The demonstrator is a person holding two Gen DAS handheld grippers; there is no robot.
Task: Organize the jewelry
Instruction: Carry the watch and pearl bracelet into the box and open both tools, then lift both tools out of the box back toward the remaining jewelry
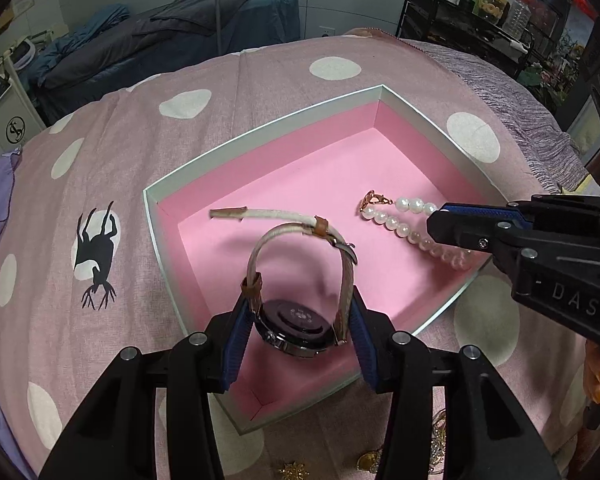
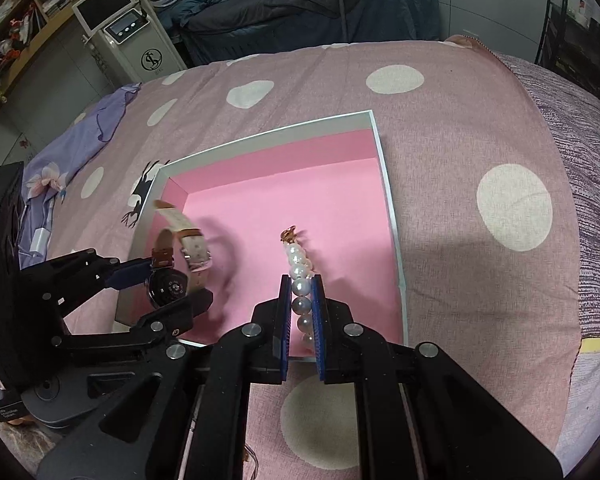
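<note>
Over the pink-lined box (image 1: 260, 140) on the spotted bed, the left gripper (image 1: 298, 320) pinches a watch (image 1: 296, 326) while the right gripper (image 2: 302, 312) clamps a pearl bracelet (image 2: 300, 276).

The left claw (image 1: 300, 320) grips a watch (image 1: 298, 330) by its sides over the near part of a pink-lined box (image 1: 260, 136), the pale strap looping upward. From the right, the right claw (image 1: 440, 226) holds a pearl bracelet (image 1: 396, 224) over the box. The box sits on a pink polka-dot bedspread (image 1: 260, 76).
</note>
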